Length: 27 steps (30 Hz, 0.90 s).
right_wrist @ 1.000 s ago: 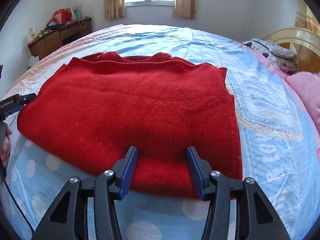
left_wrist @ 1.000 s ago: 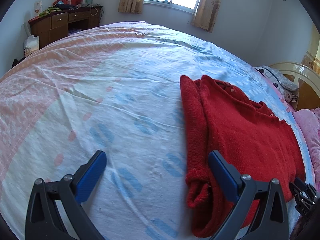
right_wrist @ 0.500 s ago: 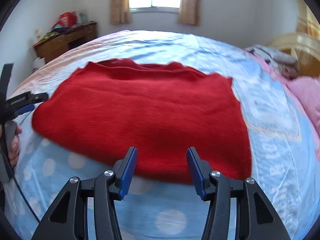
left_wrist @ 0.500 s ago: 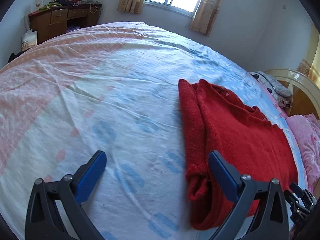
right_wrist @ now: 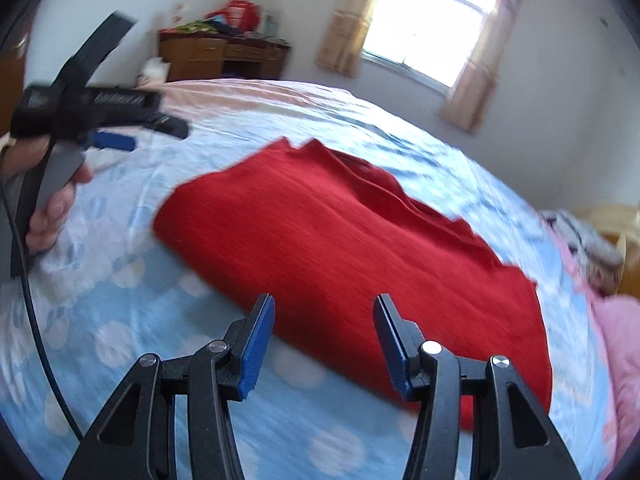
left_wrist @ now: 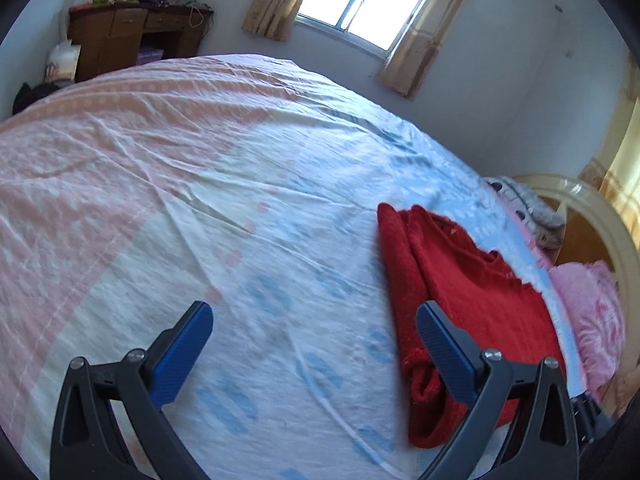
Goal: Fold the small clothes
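A red knit sweater (right_wrist: 340, 248) lies folded flat on the bed, sleeves tucked in. In the left wrist view the sweater (left_wrist: 460, 300) lies to the right, its rolled cuff near the right finger. My left gripper (left_wrist: 314, 334) is open and empty above the sheet, left of the sweater; it also shows in the right wrist view (right_wrist: 116, 140), held in a hand. My right gripper (right_wrist: 324, 328) is open and empty, raised over the sweater's near edge.
The bed sheet (left_wrist: 200, 200) is pink and blue with dots. A pink pillow (left_wrist: 592, 312) and a headboard (left_wrist: 600, 216) are at the right. A wooden desk (left_wrist: 132, 36) with clutter stands by the far wall, near a window (left_wrist: 360, 12).
Both grippers have lifted and drawn back from the sweater and tilted. The right view has swung left, bringing the left gripper and hand into sight. The sweater has not moved.
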{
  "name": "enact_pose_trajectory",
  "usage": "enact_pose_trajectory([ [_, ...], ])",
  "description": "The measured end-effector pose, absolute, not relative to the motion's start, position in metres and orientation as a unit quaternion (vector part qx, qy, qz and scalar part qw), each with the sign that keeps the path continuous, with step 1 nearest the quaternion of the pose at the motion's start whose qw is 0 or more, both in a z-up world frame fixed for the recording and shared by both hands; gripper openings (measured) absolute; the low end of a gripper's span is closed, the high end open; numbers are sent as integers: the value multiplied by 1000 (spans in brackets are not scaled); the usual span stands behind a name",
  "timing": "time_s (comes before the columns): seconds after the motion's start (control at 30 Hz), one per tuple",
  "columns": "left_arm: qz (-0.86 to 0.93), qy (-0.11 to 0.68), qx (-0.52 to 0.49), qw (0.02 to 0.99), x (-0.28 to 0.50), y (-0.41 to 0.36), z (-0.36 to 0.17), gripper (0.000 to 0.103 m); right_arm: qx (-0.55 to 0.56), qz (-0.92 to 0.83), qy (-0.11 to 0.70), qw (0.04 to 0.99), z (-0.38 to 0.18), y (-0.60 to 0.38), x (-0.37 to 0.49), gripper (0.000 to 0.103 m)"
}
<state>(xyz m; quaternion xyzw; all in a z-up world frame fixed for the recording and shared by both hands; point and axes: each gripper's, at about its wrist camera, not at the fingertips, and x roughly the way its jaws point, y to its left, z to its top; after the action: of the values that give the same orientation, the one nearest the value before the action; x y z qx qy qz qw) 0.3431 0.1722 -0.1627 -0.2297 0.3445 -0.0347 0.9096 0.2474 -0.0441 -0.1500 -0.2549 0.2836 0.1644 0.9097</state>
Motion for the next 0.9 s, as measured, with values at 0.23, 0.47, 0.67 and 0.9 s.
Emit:
enact_pose_trajectory([
  [0.23, -77, 346, -256, 899, 348, 173, -168, 103, -341, 194, 237, 889, -164, 14, 232, 53],
  [0.47, -128, 340, -251, 897, 356, 166, -162, 103, -374, 169, 228, 883, -175, 30, 243, 53],
  [0.67, -192, 344, -222, 892, 384, 144, -154, 103, -398, 158, 220, 876, -178, 39, 250, 53],
  [0.9, -232, 393, -217, 863, 422, 120, -167, 103, -405, 158, 217, 874, -183, 41, 246, 42],
])
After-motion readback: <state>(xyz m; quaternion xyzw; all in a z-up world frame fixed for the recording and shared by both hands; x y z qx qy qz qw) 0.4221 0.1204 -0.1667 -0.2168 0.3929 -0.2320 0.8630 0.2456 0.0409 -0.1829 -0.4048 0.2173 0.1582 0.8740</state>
